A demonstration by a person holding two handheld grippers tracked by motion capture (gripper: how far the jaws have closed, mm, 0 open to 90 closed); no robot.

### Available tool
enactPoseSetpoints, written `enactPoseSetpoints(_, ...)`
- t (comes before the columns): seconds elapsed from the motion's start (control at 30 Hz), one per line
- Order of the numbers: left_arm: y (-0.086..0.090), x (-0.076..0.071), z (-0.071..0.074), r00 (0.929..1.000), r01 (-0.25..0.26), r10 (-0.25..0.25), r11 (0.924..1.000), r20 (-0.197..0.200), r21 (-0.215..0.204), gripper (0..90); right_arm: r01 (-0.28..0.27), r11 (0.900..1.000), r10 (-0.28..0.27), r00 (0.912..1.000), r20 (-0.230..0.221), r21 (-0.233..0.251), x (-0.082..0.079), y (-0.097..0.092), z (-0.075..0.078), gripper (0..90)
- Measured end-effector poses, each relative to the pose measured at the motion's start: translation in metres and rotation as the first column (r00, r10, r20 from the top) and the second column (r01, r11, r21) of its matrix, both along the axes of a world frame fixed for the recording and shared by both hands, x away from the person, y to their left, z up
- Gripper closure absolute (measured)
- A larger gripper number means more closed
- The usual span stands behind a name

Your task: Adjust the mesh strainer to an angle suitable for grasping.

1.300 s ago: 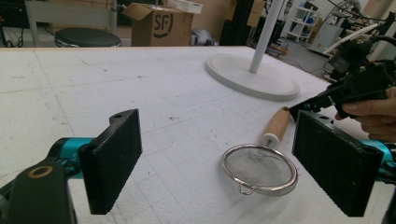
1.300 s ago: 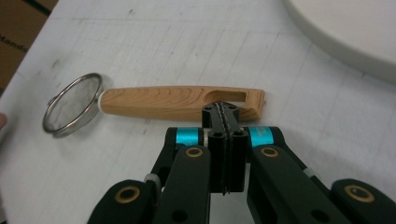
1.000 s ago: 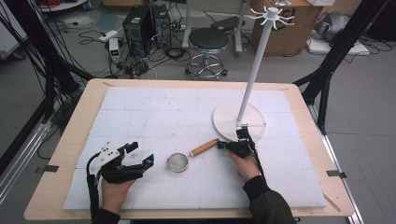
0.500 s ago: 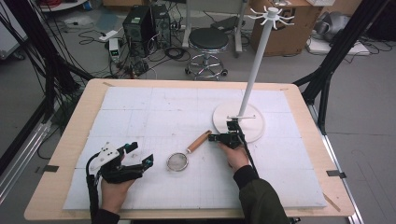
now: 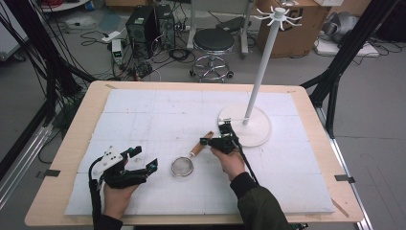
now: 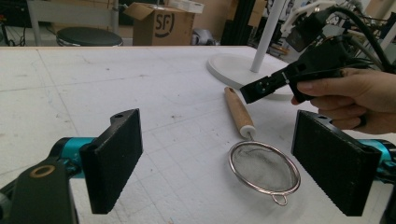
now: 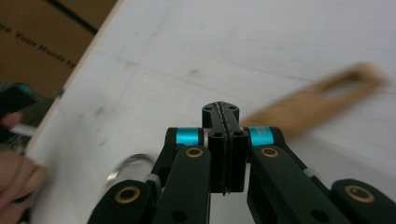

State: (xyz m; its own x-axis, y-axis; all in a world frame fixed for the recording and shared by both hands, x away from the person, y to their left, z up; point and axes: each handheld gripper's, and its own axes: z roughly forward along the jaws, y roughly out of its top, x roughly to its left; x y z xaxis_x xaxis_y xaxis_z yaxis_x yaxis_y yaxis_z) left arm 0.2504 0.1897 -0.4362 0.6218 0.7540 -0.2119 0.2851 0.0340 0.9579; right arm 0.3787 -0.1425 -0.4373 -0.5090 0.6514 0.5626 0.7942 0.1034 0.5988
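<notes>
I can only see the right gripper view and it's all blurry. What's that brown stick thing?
Observer: It's the wooden handle of a little mesh strainer lying flat on the white mat.
Operator: Is my gripper holding it?
Observer: No. The right gripper is shut on nothing, with its tip close by the handle's far end. I can't tell if it touches.
Operator: What's the other gripper doing?
Observer: The left gripper is open with nothing in it, pointing at the strainer from the other side.
</notes>
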Motion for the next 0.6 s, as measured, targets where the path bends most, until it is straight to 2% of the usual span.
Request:
enactPoseSetpoints(0.03,0.0,0.0,0.0,1.0,0.001,-0.001,1.0,0.0,0.001,17.0,-0.02,0.9998,0.02,0.9998,0.002,-0.004,-0.003,0.009,0.004,90.0)
enactPoseSetpoints(0.07,-0.001,0.0,0.0,1.0,0.001,-0.001,1.0,-0.003,0.0,17.0,-0.02,0.9998,0.02,0.9998,0.002,-0.004,-0.003,0.009,0.004,90.0)
enactPoseSetpoints(0.1,-0.001,0.0,0.0,1.0,0.0,0.0,1.0,-0.002,0.0,17.0,-0.049,0.9987,0.049,0.9987,0.012,-0.013,-0.004,0.02,0.008,90.0)
enactPoseSetpoints(0.13,-0.001,0.0,0.0,1.0,-0.002,0.002,1.0,0.001,0.001,17.1,-0.094,0.9955,0.094,0.9954,0.017,-0.013,-0.007,0.041,0.014,90.0)
enactPoseSetpoints(0.17,0.0,0.0,0.0,1.0,0.0,0.0,1.0,-0.001,-0.002,17.1,-0.094,0.9955,0.094,0.9954,0.017,-0.013,-0.007,0.041,0.014,90.0)
enactPoseSetpoints(0.2,0.0,0.0,0.001,1.0,0.001,-0.001,1.0,0.0,-0.002,17.1,-0.109,0.9935,0.11,0.9936,0.026,-0.033,-0.009,0.051,0.015,90.0)
enactPoseSetpoints(0.27,0.001,-0.001,0.001,1.0,-0.001,0.001,1.0,0.003,-0.006,17.2,-0.13,0.9899,0.131,0.9913,0.013,-0.058,-0.009,0.066,0.013,90.0)
enactPoseSetpoints(0.3,0.001,-0.001,0.001,1.0,0.001,-0.001,1.0,0.003,-0.008,17.2,-0.135,0.9844,0.136,0.9907,-0.006,-0.112,-0.007,0.075,0.004,90.0)
enactPoseSetpoints(0.33,0.002,-0.001,0.001,1.0,0.0,0.0,0.9999,0.002,-0.01,17.2,-0.135,0.9844,0.136,0.9907,-0.006,-0.112,-0.007,0.075,0.004,90.0)
enactPoseSetpoints(0.37,0.002,-0.001,0.001,1.0,0.0,0.0,0.9999,0.005,-0.011,17.2,-0.134,0.982,0.133,0.991,-0.013,-0.134,-0.006,0.076,0.002,90.0)
enactPoseSetpoints(0.47,0.004,-0.001,0.001,1.0,-0.001,0.001,0.9999,0.005,-0.015,17.3,-0.139,0.9777,0.131,0.9894,-0.062,-0.157,-0.002,0.077,-0.009,90.0)
enactPoseSetpoints(0.6,0.004,-0.001,0.001,1.0,-0.002,0.002,0.9998,0.003,-0.021,17.3,-0.16,0.9696,0.149,0.9864,-0.068,-0.185,-0.005,0.077,-0.011,90.0)
